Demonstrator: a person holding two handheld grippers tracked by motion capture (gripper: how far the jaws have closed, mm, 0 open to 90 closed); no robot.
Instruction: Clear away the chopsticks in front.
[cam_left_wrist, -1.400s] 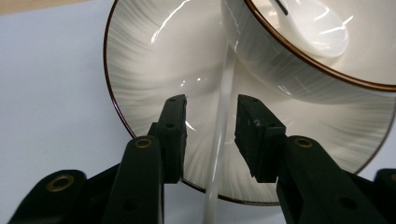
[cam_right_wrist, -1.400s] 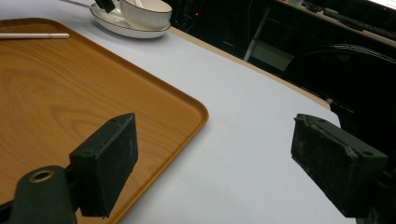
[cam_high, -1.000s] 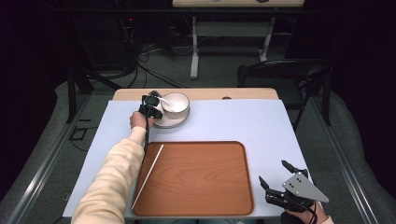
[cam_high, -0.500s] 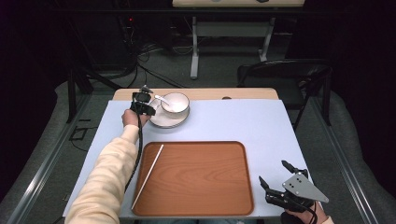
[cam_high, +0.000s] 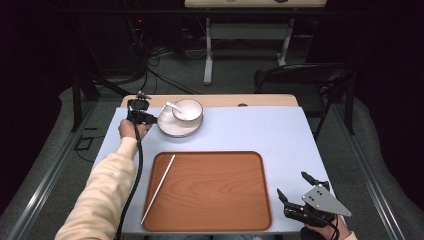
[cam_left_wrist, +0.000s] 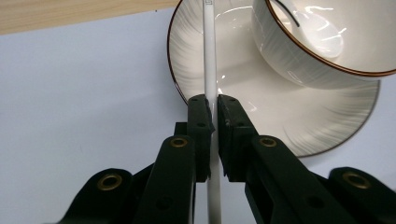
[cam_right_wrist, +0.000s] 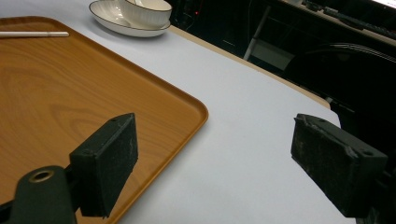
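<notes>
My left gripper (cam_high: 138, 112) is shut on a thin white chopstick (cam_left_wrist: 209, 56) just left of a white plate (cam_high: 172, 129). In the left gripper view the stick runs between the closed jaws and on over the plate's left rim (cam_left_wrist: 182, 88). On the plate stands a white bowl (cam_high: 187, 111) with a brown rim and a white spoon (cam_left_wrist: 322, 32) inside. A second white chopstick (cam_high: 159, 187) lies along the left side of the wooden tray (cam_high: 215, 190). My right gripper (cam_high: 293, 185) is open and holds nothing, low over the table beside the tray's right front corner (cam_right_wrist: 187, 112).
A pale blue mat (cam_high: 280, 135) covers the table, with a wooden strip (cam_high: 250, 100) along the far edge. A dark chair (cam_high: 300, 80) stands behind the table at the right. The left gripper's black cable (cam_high: 137, 165) trails along the sleeve.
My left gripper has drawn back to the left, from over the plate to just beside its left rim, with the chopstick in it. The right gripper has stayed put.
</notes>
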